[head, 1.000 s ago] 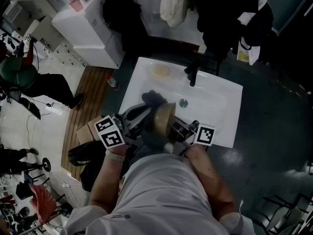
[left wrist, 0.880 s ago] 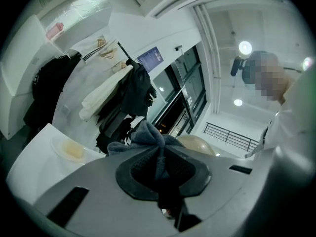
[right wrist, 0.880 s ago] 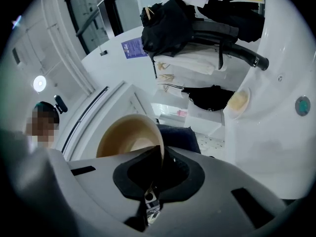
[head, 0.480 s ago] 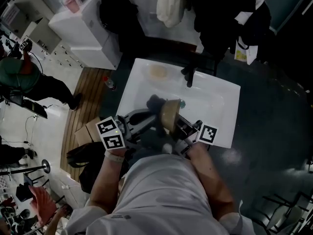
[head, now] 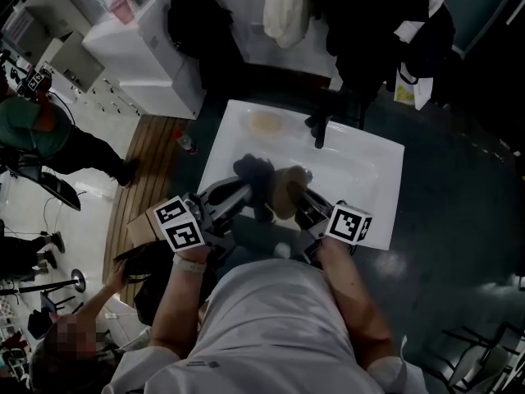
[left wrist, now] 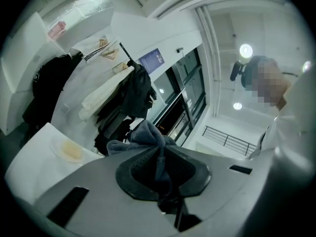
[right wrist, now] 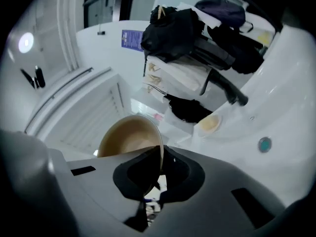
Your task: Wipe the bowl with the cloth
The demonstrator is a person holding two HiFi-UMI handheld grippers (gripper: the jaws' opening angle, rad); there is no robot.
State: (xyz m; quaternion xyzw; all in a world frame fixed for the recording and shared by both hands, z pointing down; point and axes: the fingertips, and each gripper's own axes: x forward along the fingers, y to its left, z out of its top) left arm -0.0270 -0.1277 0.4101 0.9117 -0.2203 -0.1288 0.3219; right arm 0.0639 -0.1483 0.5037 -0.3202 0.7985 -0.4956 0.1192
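A tan bowl (head: 285,190) is held on edge over the white sink (head: 373,158), with my right gripper (head: 297,195) shut on its rim. The right gripper view shows the bowl (right wrist: 129,137) with its rim pinched between the jaws of that gripper (right wrist: 159,174). My left gripper (head: 246,189) is shut on a dark grey cloth (head: 254,171), which sits just left of the bowl. The cloth (left wrist: 148,142) bunches up out of the closed jaws of the left gripper (left wrist: 160,174) in its own view.
A black tap (head: 320,121) stands at the sink's far edge, a drain (right wrist: 264,144) lies in the basin, and a yellowish soap dish (head: 267,121) sits at the back left corner. Dark clothes hang behind. A person (head: 37,130) stands at left on the floor.
The cloth has moved up and left, off the bowl's near side. The bowl has shifted slightly toward the tap. The right gripper's marker cube has moved a little right.
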